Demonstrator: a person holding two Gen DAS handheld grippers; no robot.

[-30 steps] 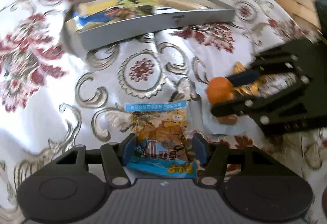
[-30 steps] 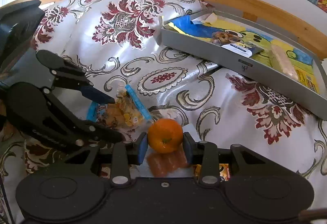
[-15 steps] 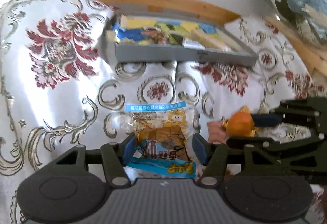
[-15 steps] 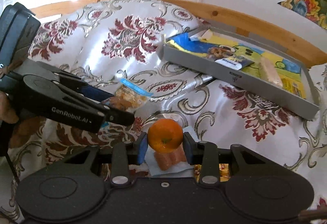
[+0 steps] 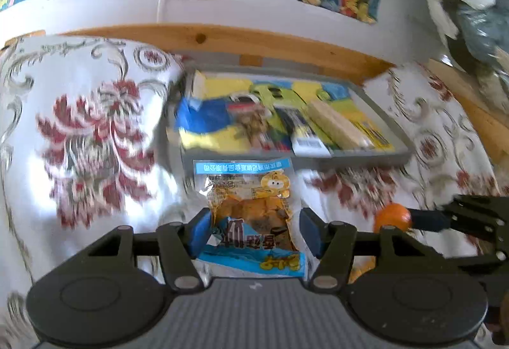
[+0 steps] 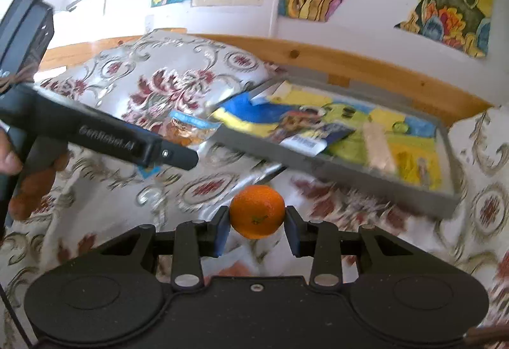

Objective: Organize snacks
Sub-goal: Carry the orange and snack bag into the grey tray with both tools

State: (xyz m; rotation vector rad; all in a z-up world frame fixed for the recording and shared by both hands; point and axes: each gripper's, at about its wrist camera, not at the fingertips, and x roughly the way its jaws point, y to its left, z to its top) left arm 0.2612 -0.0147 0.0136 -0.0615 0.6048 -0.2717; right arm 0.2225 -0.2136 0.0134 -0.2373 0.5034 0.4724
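While both tools are lifted above the floral cloth point(image 6: 197, 88), the person's hand point(image 6: 30, 177) wraps the grip of the left hand-held gripper point(image 5: 253, 229) at 9 o'clock in the right wrist view, its long black body slanting toward the middle of the frame. That left hand-held gripper is closed on a snack packet point(image 5: 251, 209), blue pads pressing the packet's lower half from either side while its blue-banded top stands up toward 12 o'clock. The right hand-held gripper point(image 6: 257, 228) is closed on an orange point(image 6: 257, 211), pinched between its blue pads; in the left wrist view the same fruit shows at 3 o'clock. Beyond both, at 12 to 1 o'clock, lies the grey tray point(image 6: 350, 166), tilted on the cloth and already carrying flat colourful packets and a pale bar point(image 6: 378, 148). The tray's near wall faces the tools, and its far side lies close to the wooden rail point(image 6: 350, 65) under the postered wall. Open cloth lies between the orange and the tray's near wall, and to the left of the tray.
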